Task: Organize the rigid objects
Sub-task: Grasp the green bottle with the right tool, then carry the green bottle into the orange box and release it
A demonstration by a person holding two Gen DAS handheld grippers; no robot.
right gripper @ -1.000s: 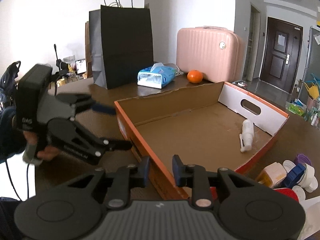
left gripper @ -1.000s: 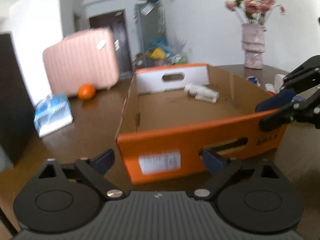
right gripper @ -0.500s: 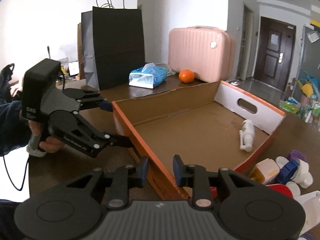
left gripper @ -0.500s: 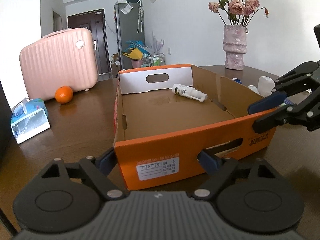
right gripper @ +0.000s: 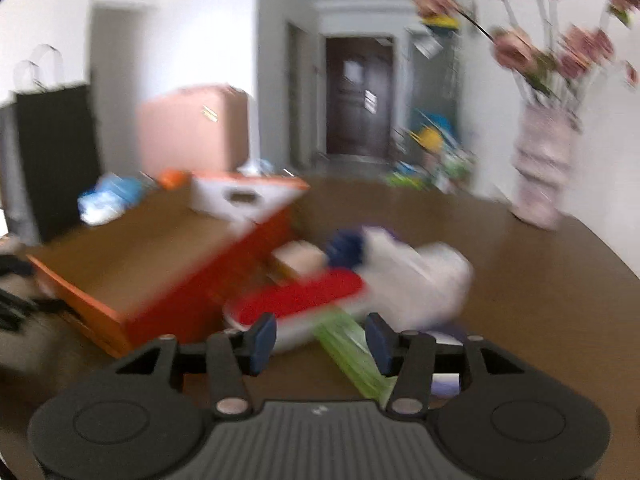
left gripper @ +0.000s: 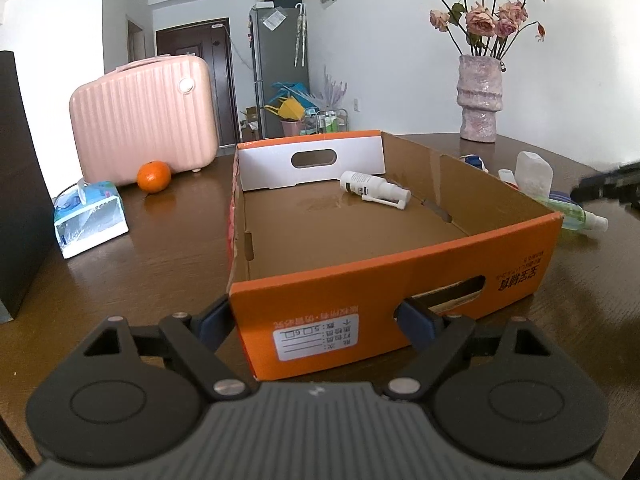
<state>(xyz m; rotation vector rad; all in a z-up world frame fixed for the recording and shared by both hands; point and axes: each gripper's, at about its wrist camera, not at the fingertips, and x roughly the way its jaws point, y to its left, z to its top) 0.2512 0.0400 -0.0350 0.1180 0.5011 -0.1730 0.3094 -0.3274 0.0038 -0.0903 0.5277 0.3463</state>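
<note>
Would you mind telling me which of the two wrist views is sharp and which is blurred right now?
Left wrist view: sharp, with the label on the orange box legible and fisheye bending at the edges. Right wrist view: motion-smeared throughout, so the pile of containers beside the box is indistinct.

Both rigs look like the same build: the left hand-held gripper (left gripper: 316, 322) has a grey ribbed body with a tiny light mark at its front edge, plus two big round black discs either side. Black triangular link arms with cut-out windows and silver screw heads run out to fingers tipped with dark blue pads (left gripper: 416, 320). The right hand-held gripper (right gripper: 320, 336) matches it, same blue pads, silver screws and ribbed grey housing.
</note>
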